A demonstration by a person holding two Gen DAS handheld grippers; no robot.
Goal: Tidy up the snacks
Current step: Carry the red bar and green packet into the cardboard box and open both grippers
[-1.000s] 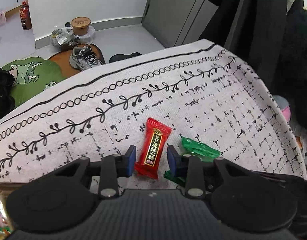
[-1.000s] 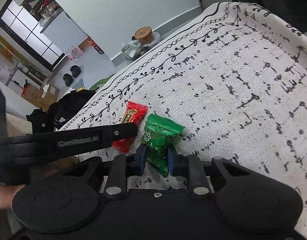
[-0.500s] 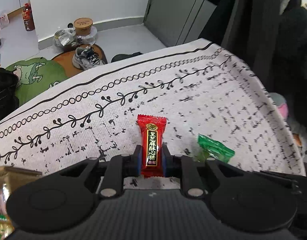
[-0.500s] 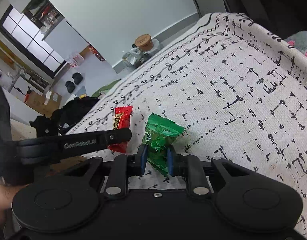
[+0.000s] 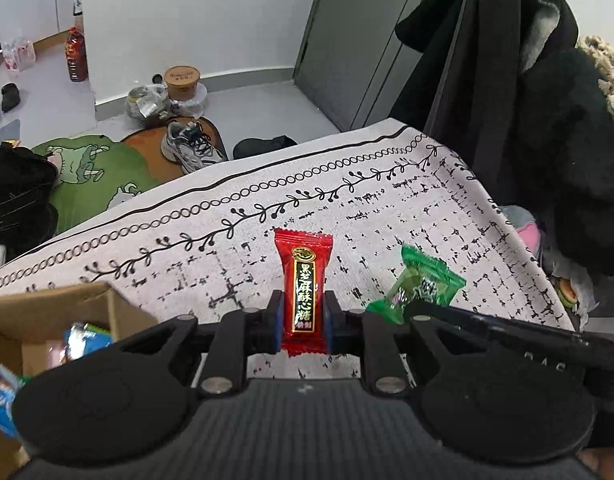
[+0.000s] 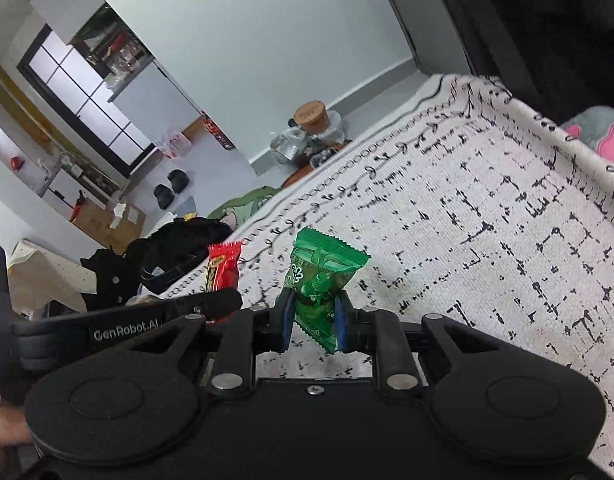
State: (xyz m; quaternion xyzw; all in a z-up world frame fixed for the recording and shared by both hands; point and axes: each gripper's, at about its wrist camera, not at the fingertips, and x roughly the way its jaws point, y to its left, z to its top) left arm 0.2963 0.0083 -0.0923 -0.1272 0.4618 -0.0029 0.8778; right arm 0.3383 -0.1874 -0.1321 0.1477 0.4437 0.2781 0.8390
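Note:
My left gripper [image 5: 301, 318] is shut on a red candy wrapper [image 5: 304, 280] with gold and black lettering, held upright above the white patterned cloth [image 5: 347, 200]. My right gripper [image 6: 313, 318] is shut on a green candy wrapper [image 6: 321, 276], also lifted off the cloth [image 6: 487, 220]. In the left wrist view the green candy [image 5: 421, 284] shows at the right, with the right gripper's black arm below it. In the right wrist view the red candy [image 6: 223, 266] shows at the left above the left gripper's arm.
A cardboard box [image 5: 39, 312] with several wrapped snacks inside sits at the lower left. Dark coats [image 5: 507, 80] hang past the cloth's right edge. On the floor beyond lie a sneaker [image 5: 191, 144], a green mat [image 5: 91, 168] and a black bag [image 5: 15, 200].
The left gripper closed on the red candy and lifted it off the cloth. The right gripper rose with the green candy. The cardboard box has come into the left wrist view.

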